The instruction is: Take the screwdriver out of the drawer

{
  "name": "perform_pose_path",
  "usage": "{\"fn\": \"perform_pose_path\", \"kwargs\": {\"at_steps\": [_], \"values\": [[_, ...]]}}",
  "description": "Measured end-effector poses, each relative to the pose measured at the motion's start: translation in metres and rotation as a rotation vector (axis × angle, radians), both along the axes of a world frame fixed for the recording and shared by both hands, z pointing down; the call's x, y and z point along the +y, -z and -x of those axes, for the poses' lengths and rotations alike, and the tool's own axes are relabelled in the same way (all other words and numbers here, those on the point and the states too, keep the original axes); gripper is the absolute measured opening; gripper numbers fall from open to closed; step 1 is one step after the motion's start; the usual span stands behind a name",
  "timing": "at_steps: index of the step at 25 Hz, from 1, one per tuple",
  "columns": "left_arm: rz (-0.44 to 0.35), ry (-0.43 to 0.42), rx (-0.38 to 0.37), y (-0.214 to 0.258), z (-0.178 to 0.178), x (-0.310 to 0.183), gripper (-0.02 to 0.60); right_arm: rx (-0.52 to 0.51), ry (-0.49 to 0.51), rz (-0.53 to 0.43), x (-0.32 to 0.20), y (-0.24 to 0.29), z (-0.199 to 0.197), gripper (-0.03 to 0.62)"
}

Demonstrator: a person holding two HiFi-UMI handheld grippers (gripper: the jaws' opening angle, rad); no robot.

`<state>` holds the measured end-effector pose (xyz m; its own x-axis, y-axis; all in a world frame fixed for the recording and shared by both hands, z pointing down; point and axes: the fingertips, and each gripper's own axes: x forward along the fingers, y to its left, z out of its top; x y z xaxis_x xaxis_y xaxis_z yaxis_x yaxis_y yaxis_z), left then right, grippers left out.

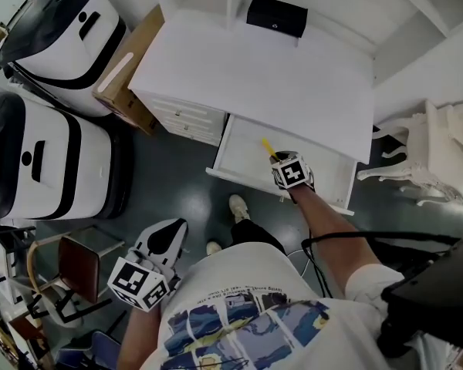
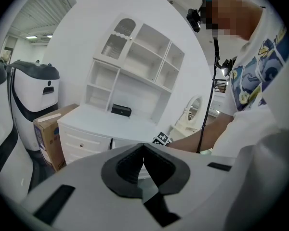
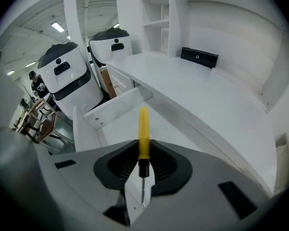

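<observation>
White desk (image 1: 293,75) with open drawer (image 1: 243,149), left gripper (image 2: 143,153) held low beside the person, jaws together and empty, right gripper (image 3: 143,150) above the drawer, clamped on yellow-handled screwdriver (image 3: 143,129), apparently clear of the drawer floor

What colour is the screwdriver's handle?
Yellow. The screwdriver shows best in the right gripper view, where it is held between the jaws.

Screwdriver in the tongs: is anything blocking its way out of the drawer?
Nothing visible does. The right tongs grip the yellow screwdriver over the open drawer, and the desk top lies beside it, not over it.
</observation>
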<state>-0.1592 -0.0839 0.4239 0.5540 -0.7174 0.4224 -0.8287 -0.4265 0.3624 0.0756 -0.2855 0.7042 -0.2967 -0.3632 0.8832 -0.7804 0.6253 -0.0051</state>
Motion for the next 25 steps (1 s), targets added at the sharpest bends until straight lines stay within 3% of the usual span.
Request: {"fn": "perform_pose_path", "kwargs": {"at_steps": [14, 25], "values": [[-0.06, -0.075, 0.036, 0.007, 0.0, 0.054, 0.014, -0.12, -0.028, -0.118, 0.051, 0.089, 0.003, 0.091], [-0.074, -0.115, 0.05, 0.003, -0.01, 0.098, 0.014, -0.201, -0.01, -0.152, 0.134, 0.148, 0.016, 0.091]]}}
